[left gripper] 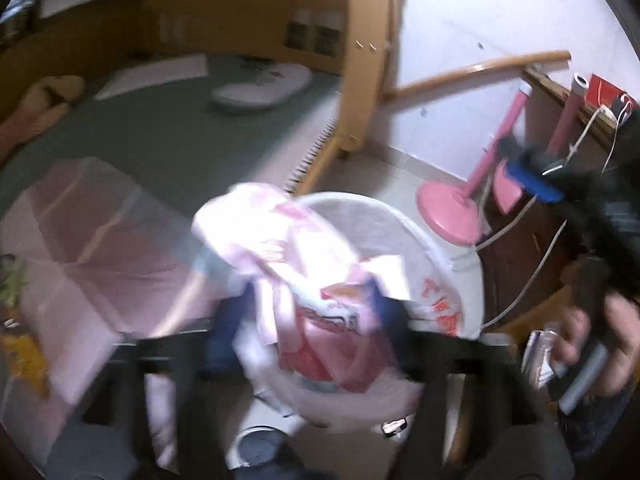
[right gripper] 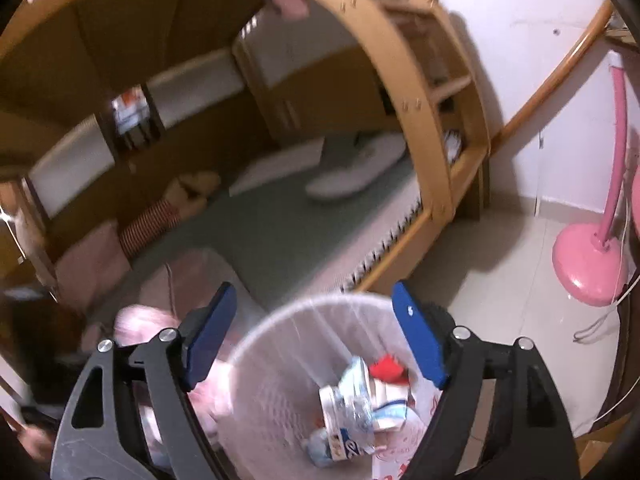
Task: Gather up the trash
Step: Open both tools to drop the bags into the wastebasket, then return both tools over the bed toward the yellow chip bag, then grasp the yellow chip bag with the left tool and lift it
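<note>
My right claw (right gripper: 312, 336) stands wide with nothing between its blue pads (right gripper: 418, 336), hanging right over the bin (right gripper: 280, 360). Inside the bin lie a crushed bottle (right gripper: 344, 436), a red scrap (right gripper: 386, 368) and other wrappers. My left claw (left gripper: 308, 344) is blurred in its own view; its fingers look spread, with a pink-and-white bag (left gripper: 296, 280) between them above the bin's near rim. I can't tell whether the pads touch the bag. Beyond the bin runs the bed (right gripper: 280, 232) with its green mattress, and a pink lamp base (right gripper: 588, 268) stands on the floor to the right of the bin.
</note>
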{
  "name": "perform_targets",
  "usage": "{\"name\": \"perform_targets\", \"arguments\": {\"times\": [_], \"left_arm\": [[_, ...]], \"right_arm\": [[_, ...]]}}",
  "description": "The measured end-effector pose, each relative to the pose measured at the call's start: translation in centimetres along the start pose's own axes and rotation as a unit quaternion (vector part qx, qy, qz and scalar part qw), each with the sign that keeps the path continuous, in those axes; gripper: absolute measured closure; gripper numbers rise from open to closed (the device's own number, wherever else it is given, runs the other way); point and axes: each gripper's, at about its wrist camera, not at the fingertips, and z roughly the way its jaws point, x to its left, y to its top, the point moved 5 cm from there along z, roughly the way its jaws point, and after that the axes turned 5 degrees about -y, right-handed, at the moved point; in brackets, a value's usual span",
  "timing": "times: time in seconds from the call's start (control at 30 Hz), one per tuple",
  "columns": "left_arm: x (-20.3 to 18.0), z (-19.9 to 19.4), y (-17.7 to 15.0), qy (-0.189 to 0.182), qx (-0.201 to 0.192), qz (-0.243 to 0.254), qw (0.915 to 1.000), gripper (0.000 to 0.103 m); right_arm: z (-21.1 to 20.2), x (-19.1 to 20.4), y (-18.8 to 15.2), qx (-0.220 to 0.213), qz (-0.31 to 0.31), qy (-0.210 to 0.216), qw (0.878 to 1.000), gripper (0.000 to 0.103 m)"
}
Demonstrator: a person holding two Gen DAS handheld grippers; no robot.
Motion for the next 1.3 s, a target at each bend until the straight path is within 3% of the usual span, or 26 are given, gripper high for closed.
{"name": "perform_targets", "arguments": {"times": [0.03,0.1,0.17,0.23,0.37,0.47,0.63,0.73,0.83,0.9,0.97,1.03,1.17,1.3], "left_arm": [[-0.1,0.4,0.2,0.018,-0.003,0.002,0.9998,0.011],[1.0,0.3,0.5,0.072,-0.022,-0.007,0.9971,0.011],[3.1,-1.4,0.3,0.077,-0.034,-0.035,0.9958,0.010],[5.8,-4.3,-0.3,0.092,-0.055,-0.060,0.9924,0.009],[12.8,-12.2,-3.2,0.179,-0.098,-0.094,0.9744,0.004],[18.9,-19.6,-8.1,0.246,-0.125,-0.154,0.9486,0.003],[25.3,-28.2,-16.0,0.338,-0.146,-0.228,0.9017,0.003],[27.7,-30.6,-20.3,0.370,-0.150,-0.260,0.8794,0.003],[30.9,-30.8,-25.0,0.374,-0.135,-0.320,0.8601,0.003],[32.0,-30.8,-26.6,0.357,-0.119,-0.353,0.8568,0.004],[31.4,-31.4,-26.5,0.346,-0.140,-0.348,0.8599,0.003],[30.4,-31.7,-26.1,0.352,-0.151,-0.330,0.8628,0.003],[29.8,-30.7,-25.4,0.350,-0.139,-0.318,0.8702,0.003],[30.0,-29.9,-25.0,0.342,-0.136,-0.319,0.8735,0.003]], "right_arm": [[-0.5,0.1,0.2,-0.005,-0.001,0.005,1.000,0.023],[-1.0,1.1,0.8,-0.009,-0.021,0.013,1.000,0.022],[-0.9,2.5,0.4,-0.003,-0.046,0.020,0.999,0.022],[-0.4,4.6,-0.5,0.006,-0.073,0.029,0.997,0.022],[1.9,10.2,-3.1,0.044,-0.125,0.065,0.989,0.022],[3.4,16.6,-5.4,0.069,-0.167,0.106,0.978,0.022],[4.5,29.0,-8.5,0.089,-0.235,0.189,0.949,0.022],[4.6,35.9,-10.5,0.094,-0.260,0.233,0.932,0.022],[4.7,41.0,-13.0,0.104,-0.266,0.262,0.922,0.022],[5.2,42.8,-15.1,0.095,-0.266,0.272,0.920,0.022],[5.8,42.8,-17.1,0.095,-0.280,0.263,0.918,0.022],[7.2,42.7,-18.9,0.141,-0.300,0.251,0.910,0.022],[7.2,42.2,-18.3,0.120,-0.291,0.247,0.916,0.022],[7.7,42.1,-18.8,0.143,-0.285,0.247,0.915,0.022]]}}
